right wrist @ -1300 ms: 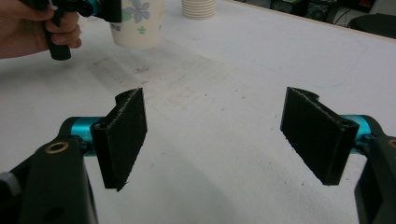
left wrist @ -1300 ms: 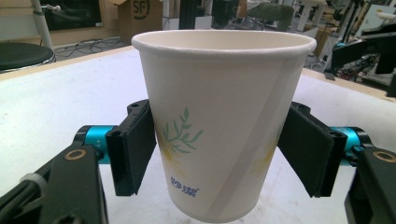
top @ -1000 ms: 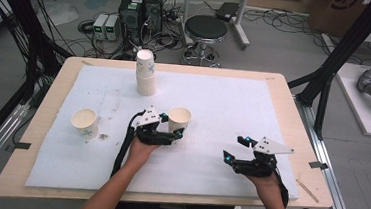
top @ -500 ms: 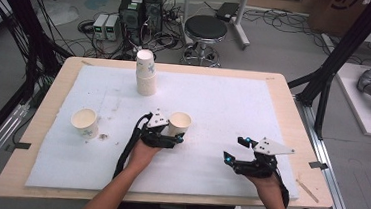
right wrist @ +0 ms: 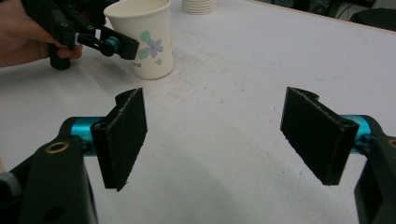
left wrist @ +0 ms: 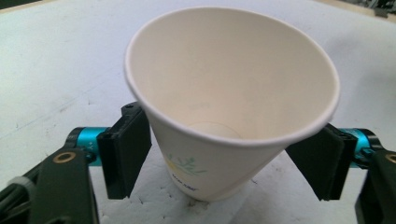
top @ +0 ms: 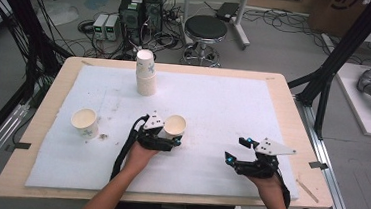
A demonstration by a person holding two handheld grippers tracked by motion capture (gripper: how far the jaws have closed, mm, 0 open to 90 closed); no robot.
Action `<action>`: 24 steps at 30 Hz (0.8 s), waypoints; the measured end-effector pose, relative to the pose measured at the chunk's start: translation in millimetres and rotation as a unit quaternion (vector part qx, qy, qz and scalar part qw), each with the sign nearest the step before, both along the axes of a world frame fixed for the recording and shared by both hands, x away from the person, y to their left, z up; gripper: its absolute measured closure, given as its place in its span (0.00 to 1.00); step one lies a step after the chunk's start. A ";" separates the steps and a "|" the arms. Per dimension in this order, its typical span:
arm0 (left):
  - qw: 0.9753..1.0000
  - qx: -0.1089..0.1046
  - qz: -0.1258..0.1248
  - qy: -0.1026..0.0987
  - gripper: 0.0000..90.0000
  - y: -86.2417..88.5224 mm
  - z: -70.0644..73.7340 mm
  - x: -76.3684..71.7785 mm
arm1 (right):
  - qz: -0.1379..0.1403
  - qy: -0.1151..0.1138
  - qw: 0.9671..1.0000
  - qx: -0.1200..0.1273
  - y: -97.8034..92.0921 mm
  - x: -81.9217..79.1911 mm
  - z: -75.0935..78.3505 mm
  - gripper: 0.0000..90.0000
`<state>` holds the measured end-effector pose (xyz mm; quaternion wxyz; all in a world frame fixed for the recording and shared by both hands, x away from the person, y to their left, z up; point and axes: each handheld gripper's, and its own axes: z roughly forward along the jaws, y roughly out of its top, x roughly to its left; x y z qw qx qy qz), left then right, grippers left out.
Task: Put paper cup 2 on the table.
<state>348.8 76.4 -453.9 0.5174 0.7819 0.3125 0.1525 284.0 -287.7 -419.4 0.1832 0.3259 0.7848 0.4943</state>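
I see my left gripper (top: 171, 142) set around a paper cup (top: 174, 126) near the middle of the white mat (top: 233, 108). In the left gripper view the cup (left wrist: 224, 107) stands upright on the mat between the two black pads (left wrist: 125, 149). The left pad sits right at the cup wall. The right one stands just off it with a sliver of gap at the rim. I cannot tell whether the jaws are pressing the cup or merely bracketing it. The cup's base rests on the mat and its mouth is empty, with a green leaf print low on the side.

My right gripper (top: 237, 149) rests low over the mat, well right of the cup, released: in the right gripper view its jaws are wide apart with bare mat between them (right wrist: 215, 140). That view also shows the cup (right wrist: 144, 37) ahead, flower print facing me, with the left gripper's pad (right wrist: 125, 48) against its side.

A second cup (top: 85, 122) stands alone at the mat's left side. A stack of cups (top: 146, 74) stands at the far edge, well apart from both grippers.
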 end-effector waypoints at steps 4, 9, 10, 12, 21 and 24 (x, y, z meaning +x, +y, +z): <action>1.000 -0.018 -0.003 0.002 0.23 11.1 0.8 -7.0 | 0.001 0.003 1.000 0.002 -0.3 -0.4 0.0 0.26; 0.999 -0.036 -0.012 -0.010 0.22 26.4 5.0 -16.9 | -0.001 0.004 1.000 0.003 -1.3 0.0 -0.7 0.26; 0.999 -0.036 -0.012 -0.010 0.22 26.4 5.0 -16.9 | -0.001 0.003 1.000 0.003 -1.2 -0.4 -0.5 0.26; 0.999 -0.045 -0.011 -0.019 0.22 33.4 7.7 -20.9 | -0.002 0.002 1.000 0.002 -1.3 -0.8 0.0 0.26; 0.994 -0.086 -0.001 -0.064 0.18 71.9 17.9 -39.9 | -0.013 -0.013 1.000 -0.002 -2.4 -2.6 2.6 0.26; 0.993 -0.096 -0.001 -0.071 0.17 80.0 22.4 -46.1 | -0.017 -0.015 1.000 -0.003 -2.4 -5.1 4.5 0.26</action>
